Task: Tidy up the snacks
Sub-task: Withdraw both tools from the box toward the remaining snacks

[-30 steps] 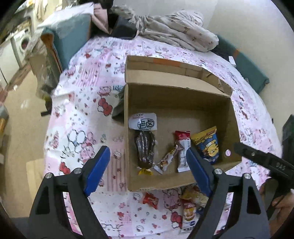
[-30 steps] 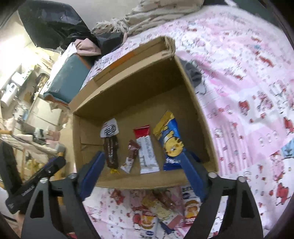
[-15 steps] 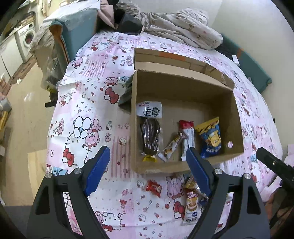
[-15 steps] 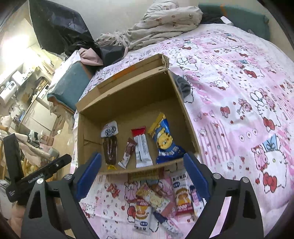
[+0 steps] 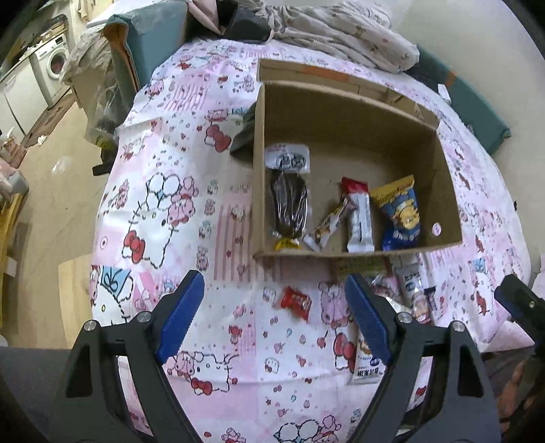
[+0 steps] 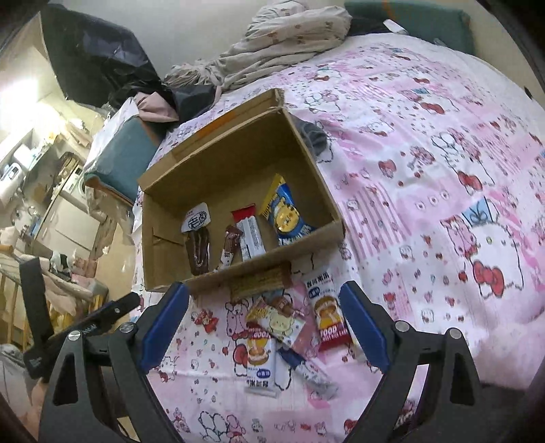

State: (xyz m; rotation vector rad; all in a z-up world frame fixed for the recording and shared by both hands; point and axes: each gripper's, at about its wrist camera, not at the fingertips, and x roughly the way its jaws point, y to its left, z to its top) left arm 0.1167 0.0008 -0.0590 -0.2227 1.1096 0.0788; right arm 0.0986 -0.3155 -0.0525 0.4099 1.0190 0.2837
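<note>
An open cardboard box (image 5: 446, 191) (image 6: 160, 262) lies on a pink cartoon-print bedspread. Inside lie a dark brown snack bag (image 5: 289, 204) (image 6: 197, 248), a small bar (image 5: 328, 223), a white bar with a red end (image 5: 357, 218) (image 6: 250, 233) and a blue-yellow bag (image 5: 398, 211) (image 6: 286, 214). In front of the box lie a small red packet (image 5: 296, 301) (image 6: 206, 318) and a pile of several snack packs (image 6: 286, 330) (image 5: 408, 293). My left gripper (image 5: 272, 317) is open and empty above the red packet. My right gripper (image 6: 262, 327) is open and empty above the pile.
Crumpled bedding (image 5: 337, 30) (image 6: 282, 41) lies beyond the box. A dark cloth (image 5: 243, 131) (image 6: 313, 136) lies beside the box. A teal cushion (image 6: 119, 160) and the floor with a washing machine (image 5: 54, 61) are at the left. The bed edge is near both grippers.
Both grippers have pulled back and up from the box, so more bedspread and the loose packs in front of it show. Both stay open and empty.
</note>
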